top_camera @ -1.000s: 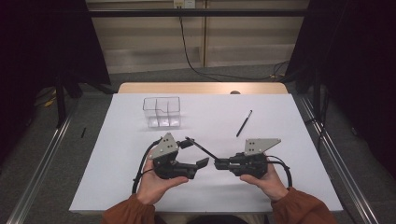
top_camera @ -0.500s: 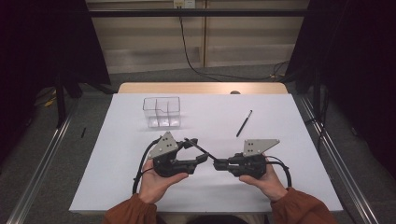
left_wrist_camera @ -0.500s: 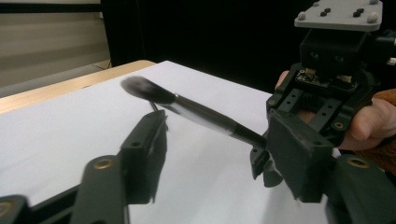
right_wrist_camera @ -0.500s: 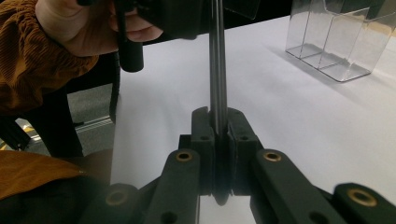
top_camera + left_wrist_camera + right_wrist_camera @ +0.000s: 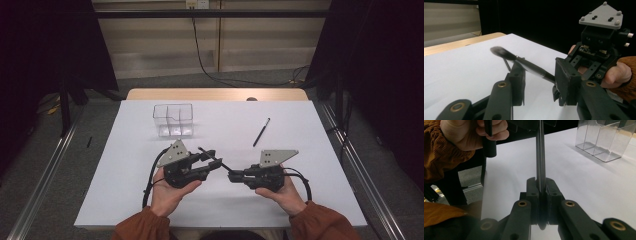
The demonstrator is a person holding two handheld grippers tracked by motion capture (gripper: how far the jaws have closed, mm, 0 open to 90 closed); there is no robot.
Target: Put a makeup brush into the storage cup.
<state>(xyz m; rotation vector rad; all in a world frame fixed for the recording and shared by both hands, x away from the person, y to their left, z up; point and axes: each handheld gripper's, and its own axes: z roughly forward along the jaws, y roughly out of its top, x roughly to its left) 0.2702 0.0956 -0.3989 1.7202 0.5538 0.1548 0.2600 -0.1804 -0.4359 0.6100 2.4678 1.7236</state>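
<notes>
Brush (image 5: 216, 160) between grippers; container (image 5: 173, 119) behind; pen (image 5: 261, 132) right.

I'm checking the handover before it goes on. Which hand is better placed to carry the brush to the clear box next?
Left. The left gripper lies nearer the clear box; its jaws have just been closing around the brush, whose handle end is clamped in the right gripper.

Black brush (image 5: 524, 64), clear box (image 5: 173, 119), white table cover (image 5: 310, 130), rust-orange sleeves (image 5: 320, 225), grey plates (image 5: 278, 157)
</notes>
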